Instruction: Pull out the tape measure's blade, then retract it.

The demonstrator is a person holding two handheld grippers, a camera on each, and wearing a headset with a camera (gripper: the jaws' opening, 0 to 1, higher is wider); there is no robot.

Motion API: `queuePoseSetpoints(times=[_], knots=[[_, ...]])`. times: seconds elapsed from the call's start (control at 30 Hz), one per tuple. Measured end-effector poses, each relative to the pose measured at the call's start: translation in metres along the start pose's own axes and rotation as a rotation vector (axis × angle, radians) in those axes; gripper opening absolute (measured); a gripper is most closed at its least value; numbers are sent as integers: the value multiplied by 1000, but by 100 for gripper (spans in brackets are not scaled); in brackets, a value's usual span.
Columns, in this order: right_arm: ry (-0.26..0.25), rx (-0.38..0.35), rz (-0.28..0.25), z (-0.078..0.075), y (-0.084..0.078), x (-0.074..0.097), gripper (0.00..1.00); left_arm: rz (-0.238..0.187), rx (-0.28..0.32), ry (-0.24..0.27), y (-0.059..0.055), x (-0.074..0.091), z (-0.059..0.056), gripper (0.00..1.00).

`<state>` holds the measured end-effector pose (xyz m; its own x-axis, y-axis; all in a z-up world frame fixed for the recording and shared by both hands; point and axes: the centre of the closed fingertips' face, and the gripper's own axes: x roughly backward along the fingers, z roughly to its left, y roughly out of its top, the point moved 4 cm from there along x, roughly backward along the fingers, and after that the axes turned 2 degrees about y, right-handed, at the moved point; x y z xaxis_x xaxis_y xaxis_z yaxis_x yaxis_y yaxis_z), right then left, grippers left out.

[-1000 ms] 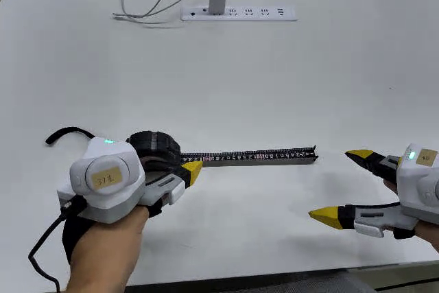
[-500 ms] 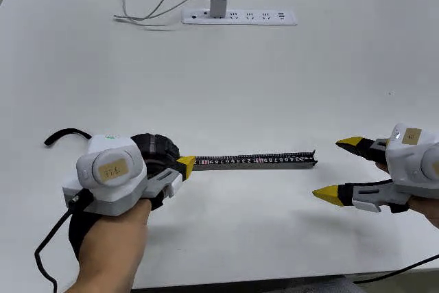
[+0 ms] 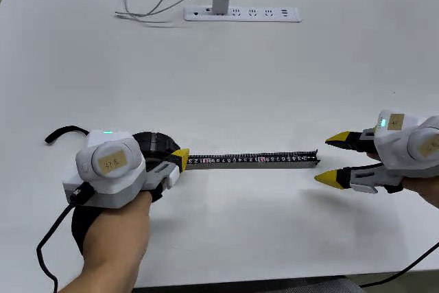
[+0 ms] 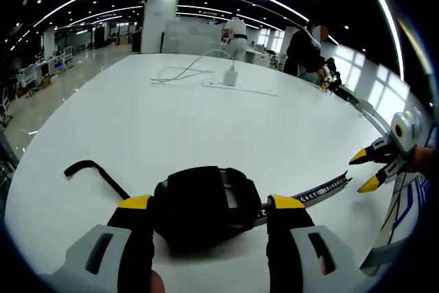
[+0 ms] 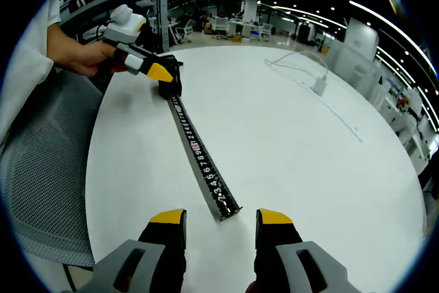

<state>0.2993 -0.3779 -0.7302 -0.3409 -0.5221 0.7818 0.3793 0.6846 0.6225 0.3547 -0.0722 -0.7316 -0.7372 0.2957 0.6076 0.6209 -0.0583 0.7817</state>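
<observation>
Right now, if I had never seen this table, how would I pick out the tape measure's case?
On the white table, go to the near-left side, opposite the power strip at the far edge. There the left gripper clamps a rounded black tape measure case; unlike anything else, a numbered blade runs out of it toward the right gripper.
</observation>
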Motion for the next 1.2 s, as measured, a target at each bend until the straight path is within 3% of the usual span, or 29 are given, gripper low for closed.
queuePoseSetpoints(times=[0.67, 1.2], knots=[[109, 88, 86, -13, -3, -18, 23, 30, 6, 3, -1, -3, 1, 60], [177, 167, 134, -12, -6, -25, 13, 34, 0, -5, -1, -4, 3, 59]])
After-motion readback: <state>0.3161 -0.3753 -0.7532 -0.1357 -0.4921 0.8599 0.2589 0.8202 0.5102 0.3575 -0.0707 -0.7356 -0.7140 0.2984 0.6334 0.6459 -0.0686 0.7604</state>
